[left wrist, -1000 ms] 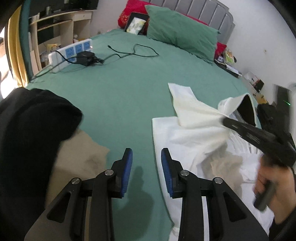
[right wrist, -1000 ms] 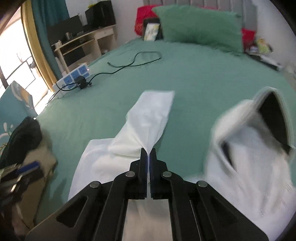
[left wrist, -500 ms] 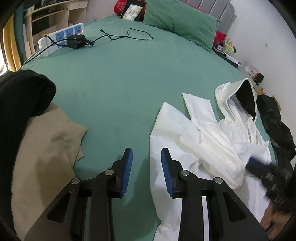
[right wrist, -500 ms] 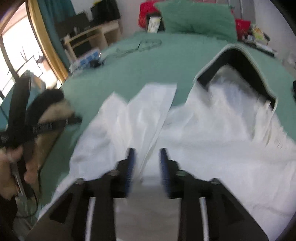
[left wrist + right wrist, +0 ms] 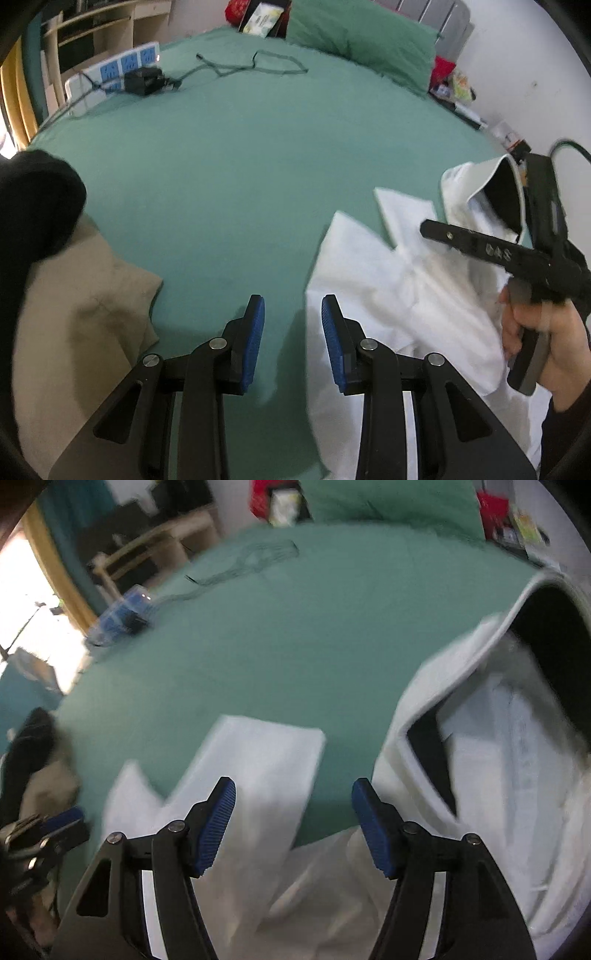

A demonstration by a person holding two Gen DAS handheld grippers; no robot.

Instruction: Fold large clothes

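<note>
A white hooded garment (image 5: pixel 399 280) lies crumpled on the green bed (image 5: pixel 258 155), at the right in the left wrist view. Its dark-lined hood (image 5: pixel 554 635) stands open at the right in the right wrist view, and one sleeve (image 5: pixel 258 760) lies flat ahead. My left gripper (image 5: pixel 291 317) is open and empty, low over the bed beside the garment's left edge. My right gripper (image 5: pixel 293 801) is wide open and empty above the sleeve and the garment's body; it also shows in the left wrist view (image 5: pixel 480 247), held in a hand.
A beige garment (image 5: pixel 74 332) and a black one (image 5: pixel 33 206) lie at the bed's left. A power strip with a charger (image 5: pixel 125 74) and a cable (image 5: pixel 258 66) lie at the far left. A green pillow (image 5: pixel 362 37) leans on the headboard.
My right gripper let go of the white sleeve and opened wide, and the sleeve dropped onto the bed. My left gripper stayed open.
</note>
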